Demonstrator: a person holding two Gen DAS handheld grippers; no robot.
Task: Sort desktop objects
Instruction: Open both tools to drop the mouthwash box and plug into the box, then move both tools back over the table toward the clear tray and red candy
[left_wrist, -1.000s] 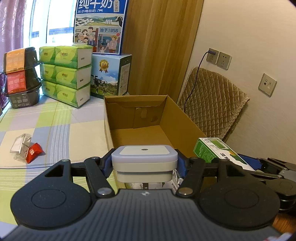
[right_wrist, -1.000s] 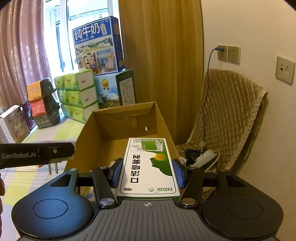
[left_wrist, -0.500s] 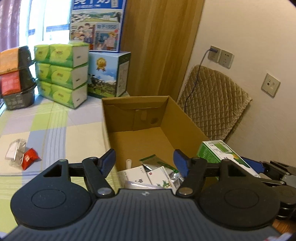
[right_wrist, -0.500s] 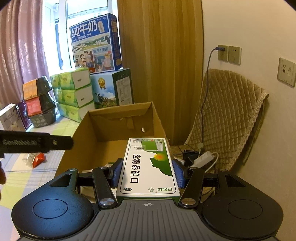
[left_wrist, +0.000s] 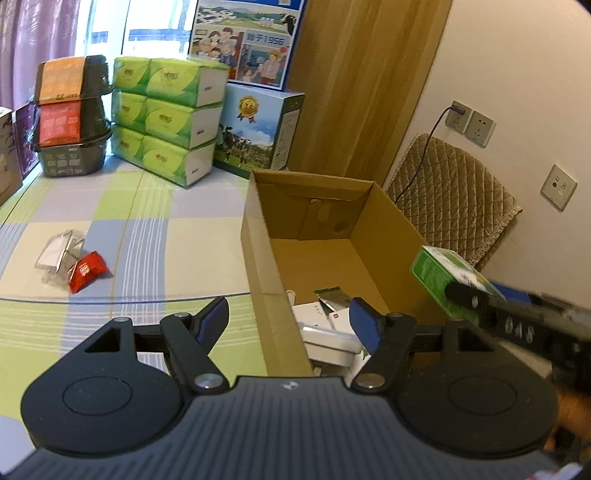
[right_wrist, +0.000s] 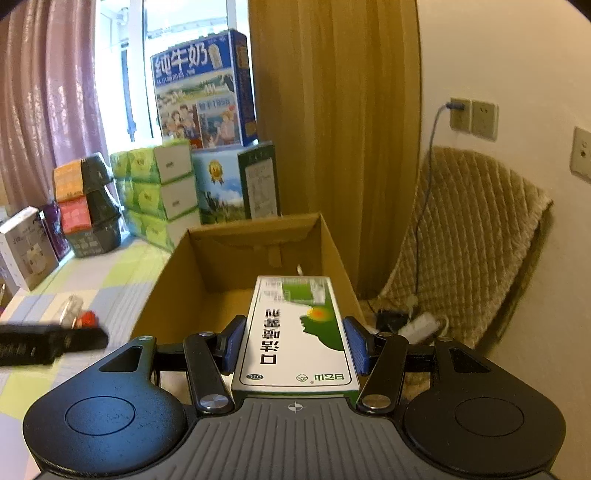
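Above the cardboard box (right_wrist: 255, 266), the right gripper (right_wrist: 293, 343) clamps the green carton (right_wrist: 297, 332) lengthwise; the left gripper (left_wrist: 290, 325) gapes empty.

Green/white medicine box (right_wrist: 299, 332), brown cardboard box (left_wrist: 266, 266), red packet (left_wrist: 88, 271), green-blue-white checked tablecloth (left_wrist: 147, 236).

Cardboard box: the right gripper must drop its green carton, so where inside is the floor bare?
The far half of the box floor, below the back wall, is bare. The near end is crowded with white packets. Green carton is clamped in the right gripper.
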